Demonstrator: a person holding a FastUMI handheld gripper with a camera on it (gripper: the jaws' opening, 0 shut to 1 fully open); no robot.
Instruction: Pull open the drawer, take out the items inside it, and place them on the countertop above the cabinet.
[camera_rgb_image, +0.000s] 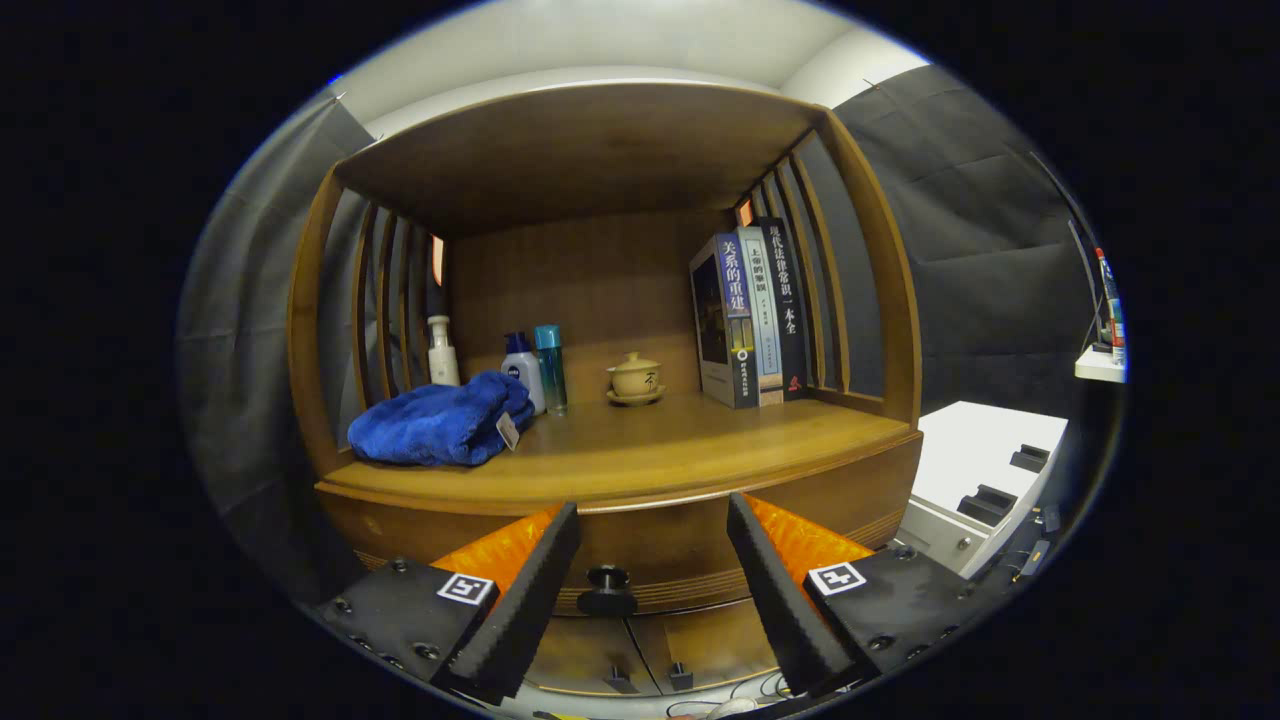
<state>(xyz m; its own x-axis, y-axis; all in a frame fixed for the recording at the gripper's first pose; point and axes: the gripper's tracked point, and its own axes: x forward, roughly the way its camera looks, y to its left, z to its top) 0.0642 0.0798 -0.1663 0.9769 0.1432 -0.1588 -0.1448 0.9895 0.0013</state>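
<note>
Gripper (652, 515) fingers spread wide either side of the closed drawer's black knob (607, 590), below the countertop (640, 445).

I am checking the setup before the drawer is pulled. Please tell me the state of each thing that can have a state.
tongs: open, fingers on either side of the knob, not touching it
drawer: closed
drawer knob: free, between the fingers
blue towel: folded, lying on the countertop
lidded teacup: lid on, upright on its saucer
books: upright, closed
bottles: upright, capped
</note>
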